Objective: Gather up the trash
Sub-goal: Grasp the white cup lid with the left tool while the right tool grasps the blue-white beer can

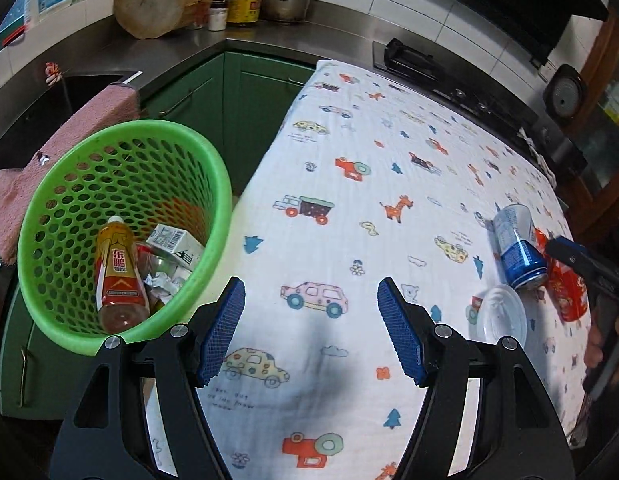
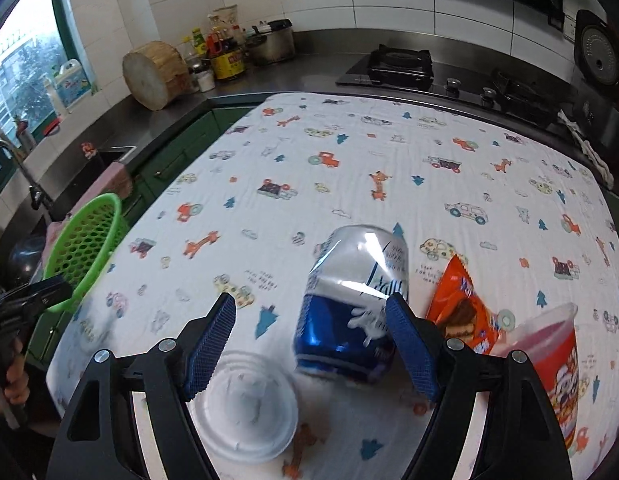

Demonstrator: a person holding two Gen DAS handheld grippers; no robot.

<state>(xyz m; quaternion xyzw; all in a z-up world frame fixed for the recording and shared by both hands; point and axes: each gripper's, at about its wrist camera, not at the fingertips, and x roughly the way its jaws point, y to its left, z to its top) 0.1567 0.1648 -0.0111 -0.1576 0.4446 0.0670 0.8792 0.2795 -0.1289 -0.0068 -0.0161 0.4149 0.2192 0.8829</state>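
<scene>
A dented blue-and-silver can [image 2: 351,300] lies on its side; both tongs [image 1: 311,332] [image 2: 311,344] gape apart, empty.

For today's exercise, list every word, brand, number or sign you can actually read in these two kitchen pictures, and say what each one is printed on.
"东鹏": on the red label of the bottle in the green basket.
Smaller print under it: too small to read.
Milk carton: a barcode only, no readable words.
Blue can: blurred script, unreadable.
Orange snack packet and red cup: blurred.
Tablecloth: tiny handwriting, unreadable.
</scene>
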